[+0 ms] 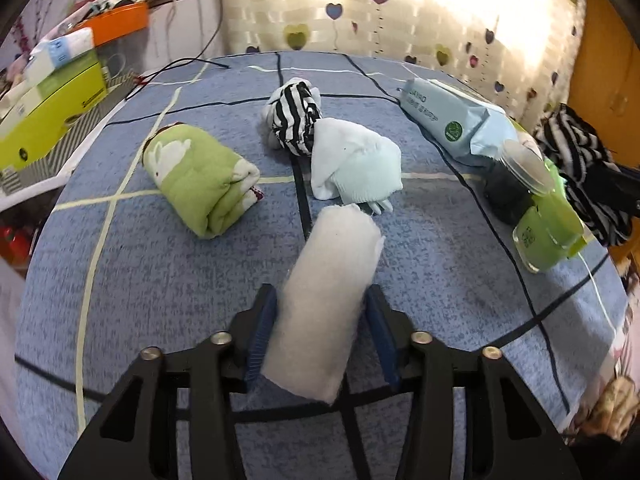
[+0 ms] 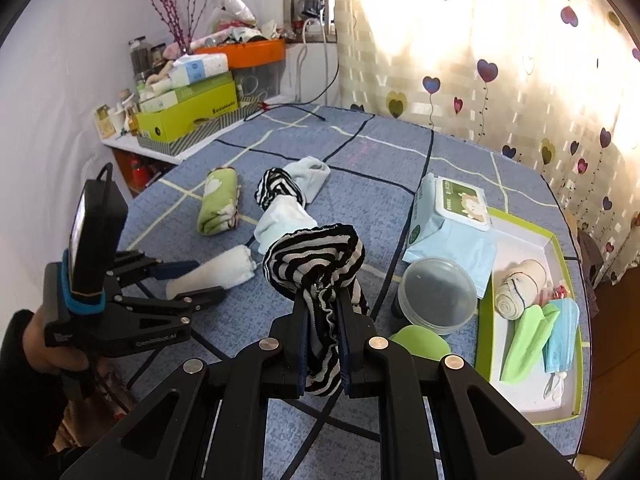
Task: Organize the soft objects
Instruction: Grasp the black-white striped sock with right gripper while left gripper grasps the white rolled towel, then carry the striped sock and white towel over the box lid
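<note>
My left gripper [image 1: 322, 296] is shut on a rolled white cloth [image 1: 328, 296], held just above the blue bedspread; it also shows in the right wrist view [image 2: 216, 276]. My right gripper [image 2: 322, 300] is shut on a black-and-white striped cloth [image 2: 316, 256], lifted above the bed. On the bed lie a green rolled towel [image 1: 200, 176], a second striped cloth [image 1: 294, 116] and a pale blue-white cloth [image 1: 352, 164]. A green-edged open box [image 2: 556, 240] at the right holds a beige roll [image 2: 518, 288], a green cloth [image 2: 524, 344] and a blue mask [image 2: 562, 336].
A wet-wipes pack [image 2: 448, 224] and a round lidded container [image 2: 438, 296] sit left of the box. A green lid [image 2: 420, 342] lies below the container. A cluttered shelf with a green carton [image 2: 192, 116] and an orange tray [image 2: 256, 52] borders the bed's far left. A heart-patterned curtain hangs behind.
</note>
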Tool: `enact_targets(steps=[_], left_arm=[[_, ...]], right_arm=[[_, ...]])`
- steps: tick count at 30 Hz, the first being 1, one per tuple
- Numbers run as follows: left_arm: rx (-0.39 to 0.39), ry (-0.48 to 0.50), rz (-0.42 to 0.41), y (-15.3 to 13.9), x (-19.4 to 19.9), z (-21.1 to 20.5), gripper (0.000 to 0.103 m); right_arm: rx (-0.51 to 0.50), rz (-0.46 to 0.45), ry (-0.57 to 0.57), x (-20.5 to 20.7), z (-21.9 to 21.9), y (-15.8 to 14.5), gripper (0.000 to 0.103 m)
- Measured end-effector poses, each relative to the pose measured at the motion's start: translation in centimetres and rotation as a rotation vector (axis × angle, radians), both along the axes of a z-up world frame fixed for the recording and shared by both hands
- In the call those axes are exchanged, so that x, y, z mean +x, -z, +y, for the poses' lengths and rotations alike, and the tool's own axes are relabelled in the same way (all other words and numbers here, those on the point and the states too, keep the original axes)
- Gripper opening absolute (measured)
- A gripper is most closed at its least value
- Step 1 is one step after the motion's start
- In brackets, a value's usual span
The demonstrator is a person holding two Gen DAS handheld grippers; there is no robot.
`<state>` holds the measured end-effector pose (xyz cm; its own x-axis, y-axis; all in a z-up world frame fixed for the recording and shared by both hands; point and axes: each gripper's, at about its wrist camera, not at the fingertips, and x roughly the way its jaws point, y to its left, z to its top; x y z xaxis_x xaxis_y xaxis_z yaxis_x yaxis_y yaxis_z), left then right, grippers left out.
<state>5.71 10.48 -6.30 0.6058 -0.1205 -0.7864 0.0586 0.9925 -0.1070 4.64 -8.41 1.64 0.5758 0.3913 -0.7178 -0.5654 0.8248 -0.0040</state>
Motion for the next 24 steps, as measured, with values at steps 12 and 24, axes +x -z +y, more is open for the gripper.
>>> enact_targets(steps=[12,24], left_arm=[[-0.100,-0.027,-0.026,-1.9,-1.8,-1.5,0.028],[-0.131,0.000,-0.097,-6.1,-1.8,-4.4,0.028]], right_arm=[[0.069,-0.040,0.031,-1.9,-3.3,-1.5,0.012],[0.117,-0.082,0.069,-2.5,-7.0,-3.1,0.012]])
